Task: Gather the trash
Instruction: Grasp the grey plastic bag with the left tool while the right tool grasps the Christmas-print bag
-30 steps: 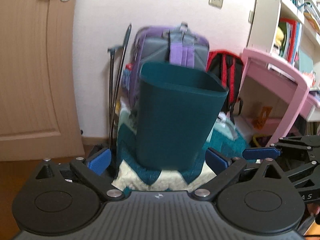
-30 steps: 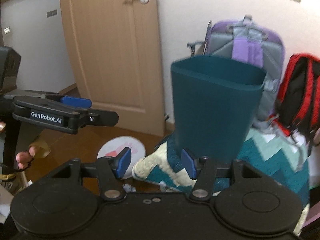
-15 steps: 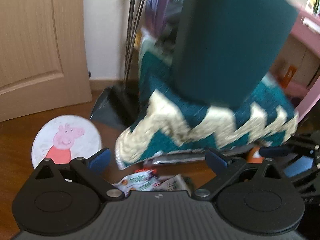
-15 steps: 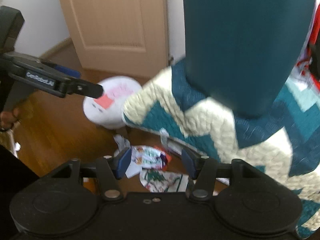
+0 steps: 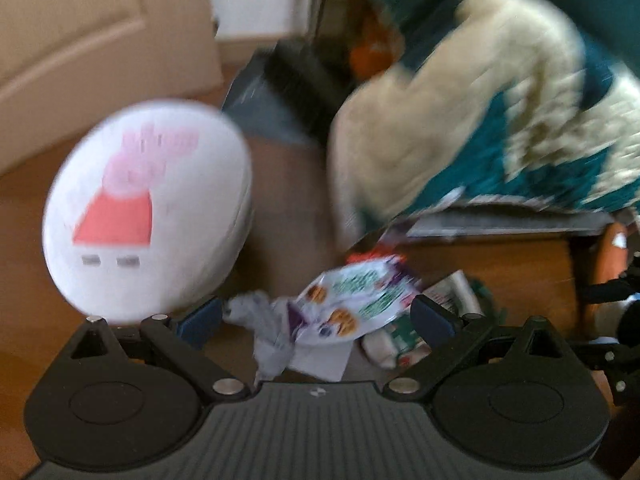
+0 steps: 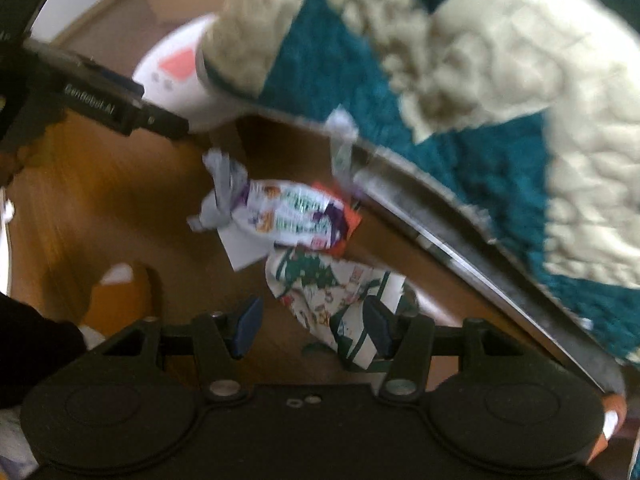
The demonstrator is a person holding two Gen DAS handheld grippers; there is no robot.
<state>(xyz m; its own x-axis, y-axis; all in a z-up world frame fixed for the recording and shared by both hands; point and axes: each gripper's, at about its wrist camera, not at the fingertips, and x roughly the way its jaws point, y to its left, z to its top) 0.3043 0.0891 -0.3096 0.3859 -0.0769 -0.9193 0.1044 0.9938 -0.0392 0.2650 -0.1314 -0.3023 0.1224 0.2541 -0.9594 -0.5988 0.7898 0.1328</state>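
Trash lies on the wooden floor at the foot of a blanket-covered bench: a white snack wrapper with green and purple print (image 5: 352, 300) (image 6: 296, 216), a crumpled grey paper (image 5: 264, 320) (image 6: 220, 192), and a white and green printed wrapper (image 6: 320, 284) (image 5: 400, 336). My left gripper (image 5: 316, 316) is open and empty just above the snack wrapper. My right gripper (image 6: 312, 324) is open and empty, its fingers either side of the white and green wrapper. The left gripper also shows in the right wrist view (image 6: 100, 100). Both views are blurred.
A teal and cream zigzag blanket (image 5: 500, 120) (image 6: 460, 80) hangs over the bench edge (image 6: 460, 236). A round white Peppa Pig stool (image 5: 148, 208) (image 6: 172, 68) stands to the left. A dark dustpan (image 5: 280, 92) and a wooden door (image 5: 80, 40) are behind. A foot in an orange sock (image 6: 120, 300) is on the floor.
Both grippers have tilted down and dropped from the teal bin on the bench toward the floor. The trash pile now sits between the fingers; the bin is out of view.
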